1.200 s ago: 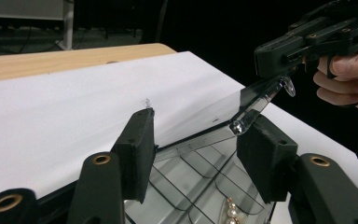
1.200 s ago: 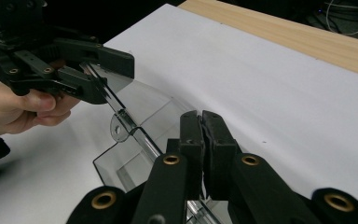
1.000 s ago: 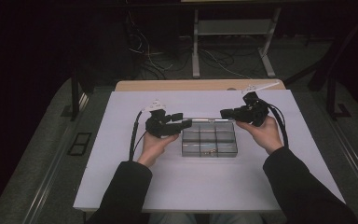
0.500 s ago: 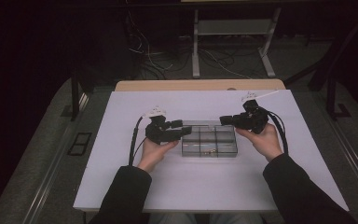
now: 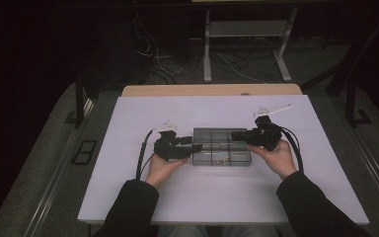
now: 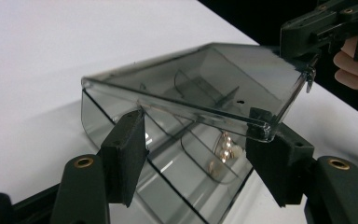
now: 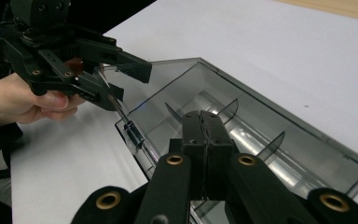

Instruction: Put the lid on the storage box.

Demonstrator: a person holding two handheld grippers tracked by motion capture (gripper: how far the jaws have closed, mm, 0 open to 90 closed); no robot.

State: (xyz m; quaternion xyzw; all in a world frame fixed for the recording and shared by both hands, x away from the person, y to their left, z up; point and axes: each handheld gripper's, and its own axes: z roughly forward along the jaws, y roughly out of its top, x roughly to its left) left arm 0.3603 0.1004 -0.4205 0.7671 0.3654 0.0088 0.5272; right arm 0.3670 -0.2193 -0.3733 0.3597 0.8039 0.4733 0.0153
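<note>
Squarely in the middle of the white table (image 5: 128, 197), your smoky clear plastic compartment box (image 5: 222, 148) sat with its hinged lid (image 6: 223, 79) tilted partly up over the tray, and in the left gripper view a small cluster of pale beads (image 6: 226, 151) lay in one of the divided compartments. Your left gripper (image 5: 195, 148) was at the box's left end, its jaws about half open, the two black pads flanking the lid's near edge; one pad looked to touch the lid's corner, though I could not tell whether they really pinched it. Your right gripper (image 5: 236, 135) reached in from the right end with its jaws pressed fully together, nothing between them, the tips poised over the open tray as the right gripper view showed. Each gripper's cable (image 5: 140, 158) trailed back across the table toward your dark sleeves (image 5: 128, 207)
</note>
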